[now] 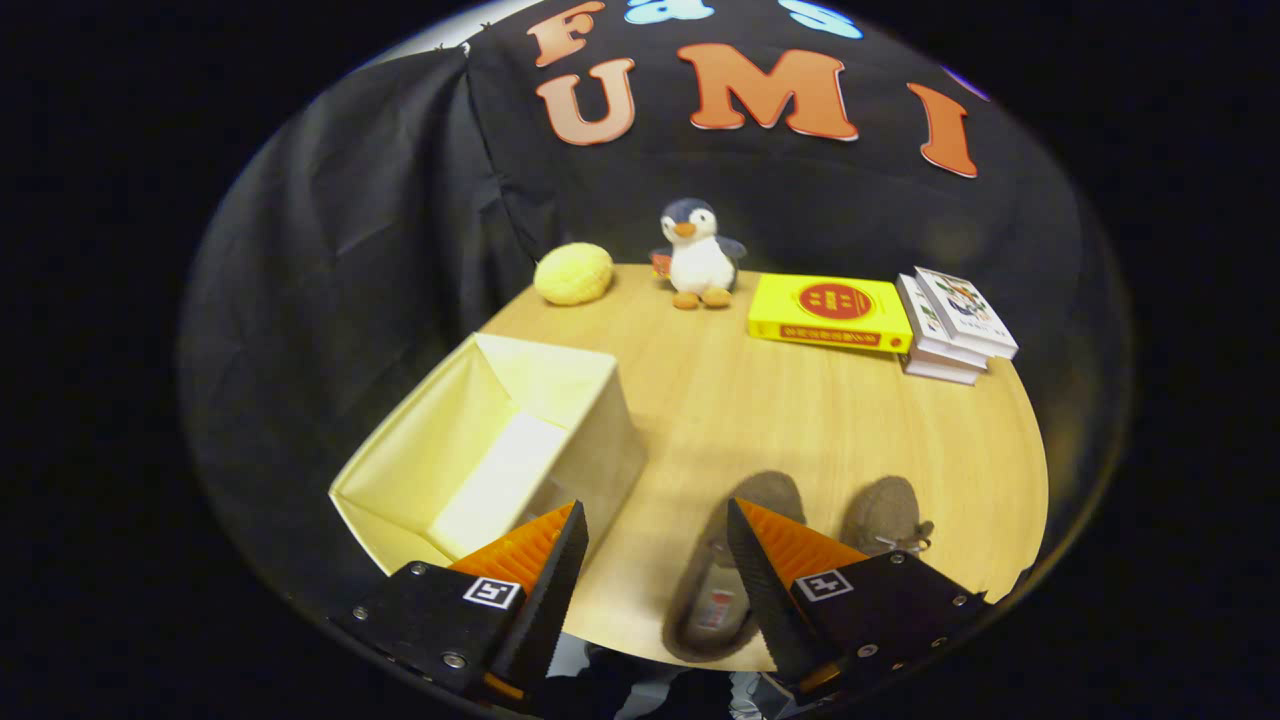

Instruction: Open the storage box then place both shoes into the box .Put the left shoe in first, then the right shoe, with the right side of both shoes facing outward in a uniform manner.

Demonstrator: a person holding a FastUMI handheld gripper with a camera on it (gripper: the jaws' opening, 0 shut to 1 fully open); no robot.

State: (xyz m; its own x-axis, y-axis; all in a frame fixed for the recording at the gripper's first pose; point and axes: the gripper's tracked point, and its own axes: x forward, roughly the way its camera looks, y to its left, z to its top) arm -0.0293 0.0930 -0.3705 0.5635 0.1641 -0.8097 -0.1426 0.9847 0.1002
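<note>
Tool (655, 530) fingers spread, gripping nothing. Storage box (500, 450): cream fabric, lid-free, empty, on tabletop (800, 420) beside left finger. Two brown fuzzy shoes (745, 560) lie beneath right finger.

We count 1 open storage box (500, 440) and 2 shoes (735, 560) (885, 515) on the worktop (800, 420). Further back we see 1 plush penguin (698, 255), 1 yellow ball (573, 273), 1 yellow book (830, 312) and a stack of 3 white books (955, 325). We also count 1 gripper (655, 545), its 2 fingers spread apart.
</note>
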